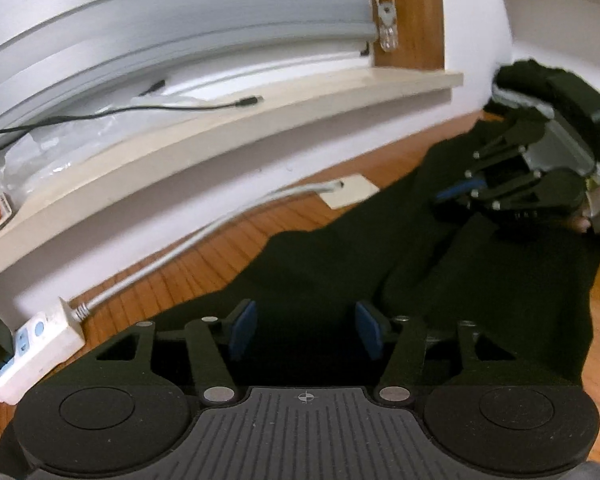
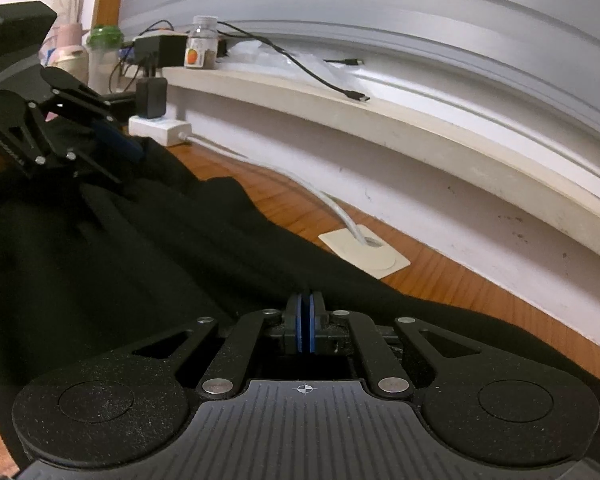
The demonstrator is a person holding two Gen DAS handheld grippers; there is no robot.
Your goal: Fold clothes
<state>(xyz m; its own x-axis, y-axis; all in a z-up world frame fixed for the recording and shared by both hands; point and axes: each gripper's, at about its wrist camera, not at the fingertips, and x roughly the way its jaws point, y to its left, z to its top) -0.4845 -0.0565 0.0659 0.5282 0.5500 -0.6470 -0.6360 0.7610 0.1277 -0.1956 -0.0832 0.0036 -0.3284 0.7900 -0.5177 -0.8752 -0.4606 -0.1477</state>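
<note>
Pinching garment (image 2: 140,248) edge, right gripper (image 2: 306,312); wall (image 2: 420,200) near.

The left tool (image 1: 306,330) sits low with its two blue-padded fingers (image 1: 244,328) spread wide apart, nothing between them. Seen from the right wrist view, it (image 2: 120,148) points forward and slightly down. The right tool (image 2: 306,326) has its blue pads (image 2: 300,328) pressed together. From the left wrist view the right tool (image 1: 452,196) reaches in from the right side, fingers angled leftward and low; a fingertip of the person's hand (image 1: 580,222) shows behind it
</note>
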